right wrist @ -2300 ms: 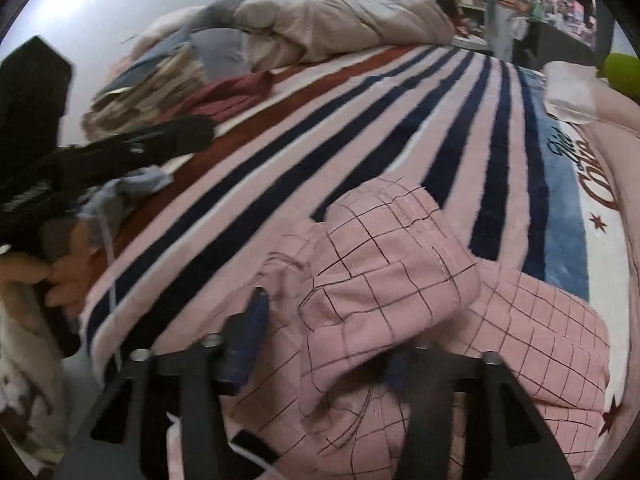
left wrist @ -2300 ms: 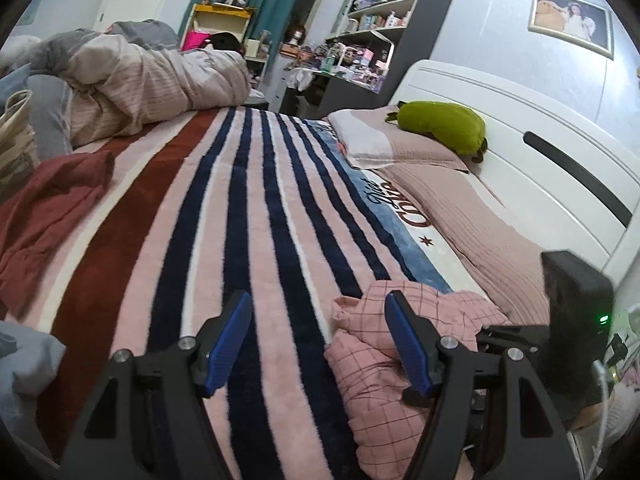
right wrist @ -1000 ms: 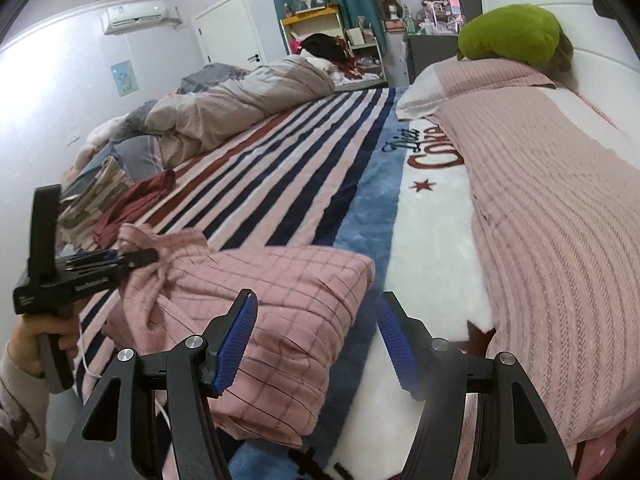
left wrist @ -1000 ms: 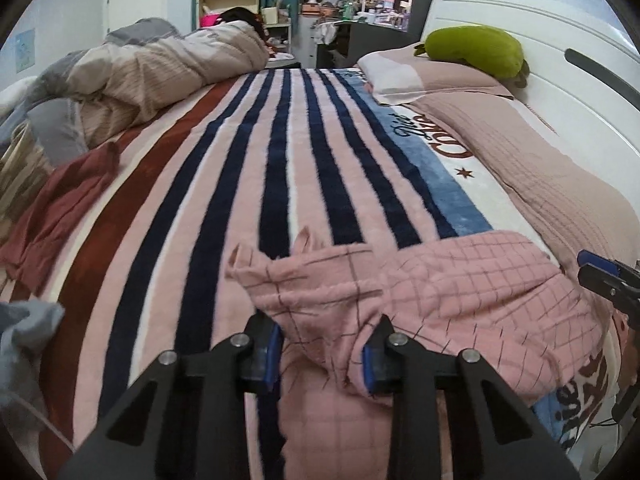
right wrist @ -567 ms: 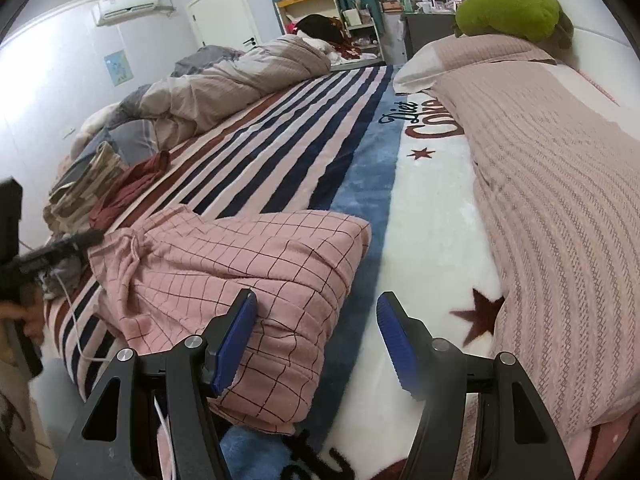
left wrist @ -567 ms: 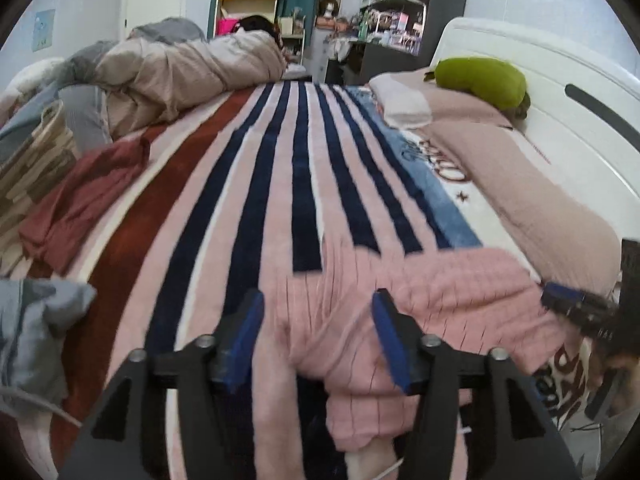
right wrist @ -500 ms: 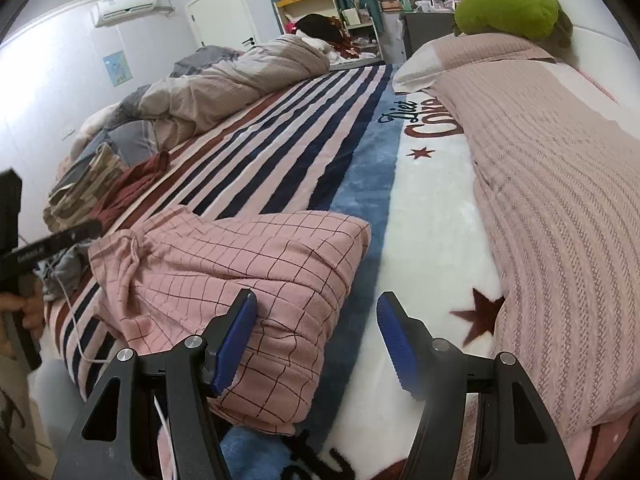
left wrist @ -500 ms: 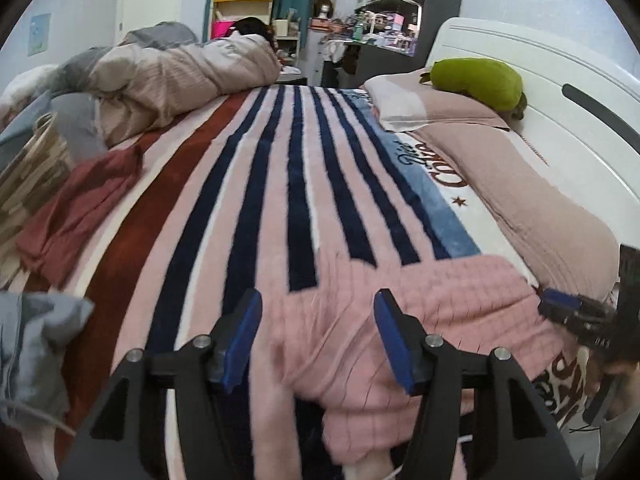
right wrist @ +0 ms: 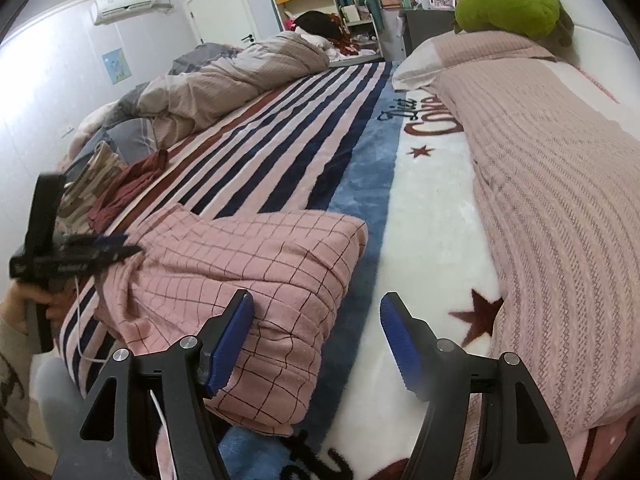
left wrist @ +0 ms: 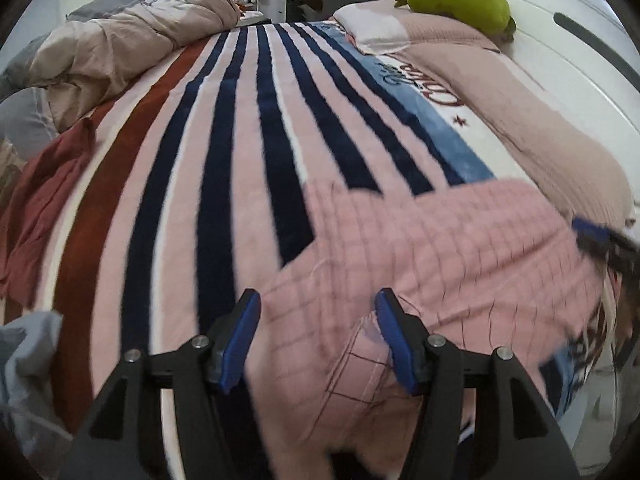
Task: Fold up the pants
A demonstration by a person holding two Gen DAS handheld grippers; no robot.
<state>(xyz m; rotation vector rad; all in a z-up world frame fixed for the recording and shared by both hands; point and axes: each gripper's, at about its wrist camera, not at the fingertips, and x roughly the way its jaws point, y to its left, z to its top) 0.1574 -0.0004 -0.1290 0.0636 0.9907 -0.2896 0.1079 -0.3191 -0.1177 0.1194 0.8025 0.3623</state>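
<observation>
- One bed (right wrist: 432,216) fills the room, covered by one striped blanket (left wrist: 248,128) in pink, navy and rust bands, with a white and blue panel along the headboard side.
- One long pale-pink knitted cover (right wrist: 560,184) runs along the headboard side of the bed.
- One beige and grey duvet (right wrist: 224,80) lies bunched at the far end of the bed.
- One pair of pink checked pants (right wrist: 240,276) lies folded into a thick, rough rectangle at the near edge of the bed, across the navy stripes and the blue band.
- One dark red garment (right wrist: 128,184) lies crumpled on the far side of the pants, near the edge of the bed.
- One green plush toy (right wrist: 508,8) rests on top of the pink cover, by the headboard.
- Two claws are in the room, one in each hand.
- The left claw (left wrist: 316,338) is spread wide, gripping nothing. It hovers low over one end of the pants, and the checked cloth shows between its blue pads.
- The right claw (right wrist: 316,340) is also spread wide and holds nothing. It sits at the other end of the pants: one pad is just over the folded corner, the other over the white panel beside it.
</observation>
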